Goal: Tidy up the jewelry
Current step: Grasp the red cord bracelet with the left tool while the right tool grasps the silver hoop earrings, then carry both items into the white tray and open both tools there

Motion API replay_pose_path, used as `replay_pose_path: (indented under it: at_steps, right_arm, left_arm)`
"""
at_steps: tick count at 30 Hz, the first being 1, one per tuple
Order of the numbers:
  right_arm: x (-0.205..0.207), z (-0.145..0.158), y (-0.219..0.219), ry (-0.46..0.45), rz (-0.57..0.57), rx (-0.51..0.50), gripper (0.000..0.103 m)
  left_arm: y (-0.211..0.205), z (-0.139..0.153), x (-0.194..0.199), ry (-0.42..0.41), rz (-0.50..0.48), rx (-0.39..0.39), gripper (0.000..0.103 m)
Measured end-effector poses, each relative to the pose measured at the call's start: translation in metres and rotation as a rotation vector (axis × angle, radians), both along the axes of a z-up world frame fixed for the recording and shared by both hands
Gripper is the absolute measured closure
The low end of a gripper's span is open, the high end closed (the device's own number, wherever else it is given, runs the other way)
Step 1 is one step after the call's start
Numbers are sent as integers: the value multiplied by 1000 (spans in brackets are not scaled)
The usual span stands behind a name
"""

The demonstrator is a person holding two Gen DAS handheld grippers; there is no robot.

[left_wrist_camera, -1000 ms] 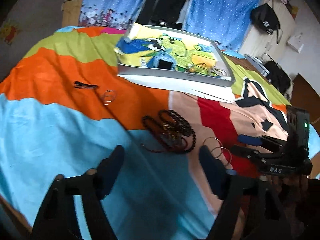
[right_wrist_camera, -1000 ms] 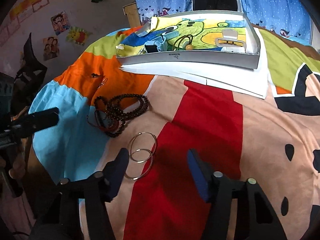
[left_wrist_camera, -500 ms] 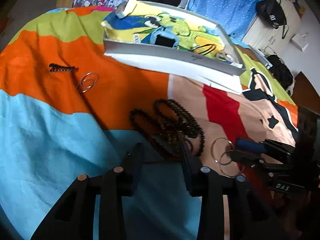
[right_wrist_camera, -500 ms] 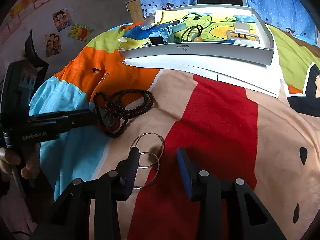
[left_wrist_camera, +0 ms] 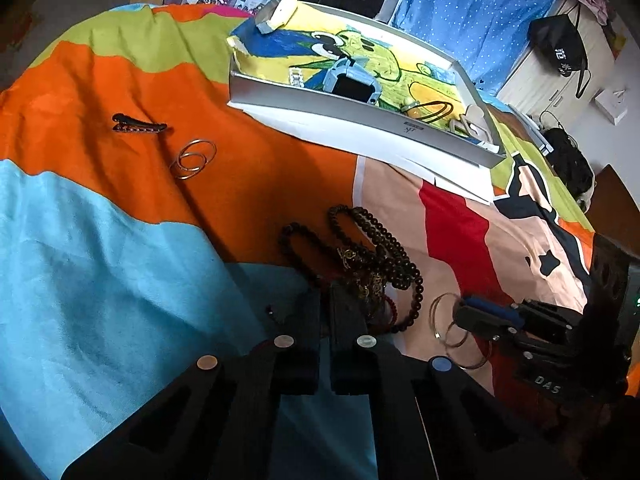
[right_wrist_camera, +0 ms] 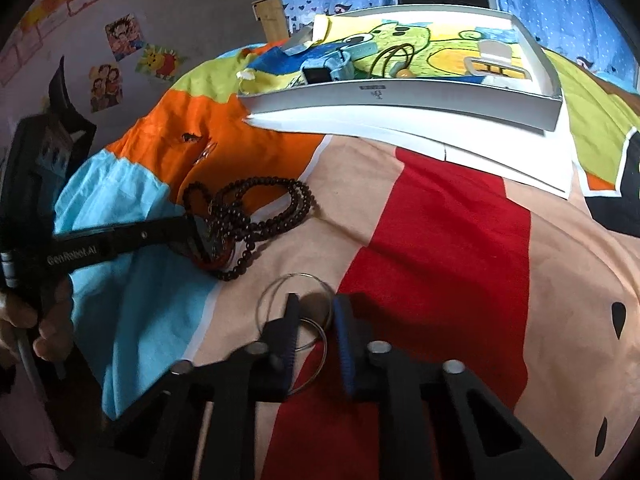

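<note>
A tangle of dark bead necklaces (left_wrist_camera: 372, 248) lies on the bedspread, also in the right wrist view (right_wrist_camera: 256, 212). My left gripper (left_wrist_camera: 325, 300) is shut on the near edge of the tangle; it shows in the right wrist view (right_wrist_camera: 192, 232). Two thin silver hoops (right_wrist_camera: 296, 308) lie on the peach stripe, also in the left wrist view (left_wrist_camera: 448, 320). My right gripper (right_wrist_camera: 316, 312) straddles the hoops with jaws narrowly apart, one hoop's wire between them; it shows in the left wrist view (left_wrist_camera: 472, 312). A white tray (left_wrist_camera: 360, 112) (right_wrist_camera: 400, 100) at the back holds several items.
A second pair of hoops (left_wrist_camera: 193, 158) and a dark hair clip (left_wrist_camera: 138, 124) lie on the orange stripe at the left. White paper (right_wrist_camera: 480, 152) sticks out under the tray. Curtains and bags stand behind the bed.
Both grippers moved forward and down and closed: the left onto the bead necklaces, the right narrowing around the hoops.
</note>
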State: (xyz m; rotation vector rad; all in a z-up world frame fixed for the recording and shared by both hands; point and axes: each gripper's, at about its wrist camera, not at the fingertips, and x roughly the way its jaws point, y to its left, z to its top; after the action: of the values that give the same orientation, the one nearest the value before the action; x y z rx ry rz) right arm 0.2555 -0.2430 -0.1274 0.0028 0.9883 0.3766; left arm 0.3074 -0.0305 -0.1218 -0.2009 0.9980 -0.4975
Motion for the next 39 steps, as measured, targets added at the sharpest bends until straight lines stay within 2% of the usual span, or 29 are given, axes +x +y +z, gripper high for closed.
replay_pose_path:
  at_steps: [9,23,33,39]
  right_arm:
    - [-11,4,15,-44,72,-42,99]
    - [-30,45,7,-207,39,22,100]
    - [-34,78,-10,-338,-15,94,100]
    - [-10,112,-19,-446,-44,133,100]
  left_arm:
    - [-8,17,-30,-45,-21,42,102]
    - [-19,67,-77,-203,-43,35,102]
    - [-21,103,-57,-278,47,32,102]
    - [-23,123,-11,-317,97,16,102]
